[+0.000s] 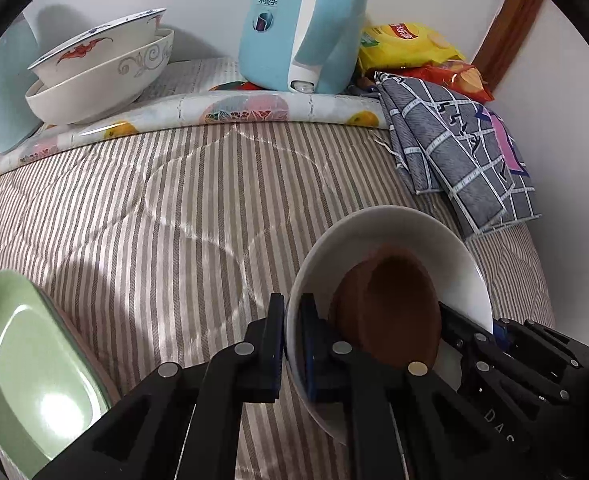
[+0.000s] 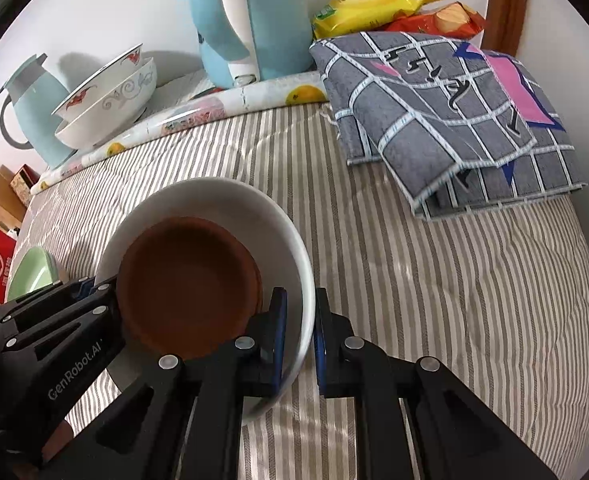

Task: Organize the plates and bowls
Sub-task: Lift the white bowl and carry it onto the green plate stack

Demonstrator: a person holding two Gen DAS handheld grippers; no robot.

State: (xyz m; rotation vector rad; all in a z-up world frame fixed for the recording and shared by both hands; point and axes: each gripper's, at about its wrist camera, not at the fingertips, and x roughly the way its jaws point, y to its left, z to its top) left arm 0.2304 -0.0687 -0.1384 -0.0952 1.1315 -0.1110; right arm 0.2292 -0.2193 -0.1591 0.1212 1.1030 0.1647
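A white bowl [image 1: 406, 236] [image 2: 222, 204] holds a small brown dish [image 1: 394, 304] [image 2: 186, 280] above the striped cloth. My left gripper [image 1: 292, 344] is shut on the bowl's left rim. My right gripper [image 2: 299, 340] is shut on the bowl's right rim, and it also shows in the left wrist view [image 1: 494, 344]. The left gripper shows at the bowl's far side in the right wrist view [image 2: 74, 312]. A green plate [image 1: 26, 360] [image 2: 34, 272] lies at the left. Two stacked patterned bowls [image 1: 102, 68] [image 2: 106, 100] stand at the back left.
A blue kettle [image 1: 302, 24] [image 2: 250, 20] stands on a fruit-print mat [image 1: 254, 108] at the back. A folded grey checked cloth [image 1: 454, 148] [image 2: 446, 112] lies at the right, snack bags [image 1: 410, 44] [image 2: 378, 4] behind it. A pale blue jug [image 2: 34, 112] stands far left.
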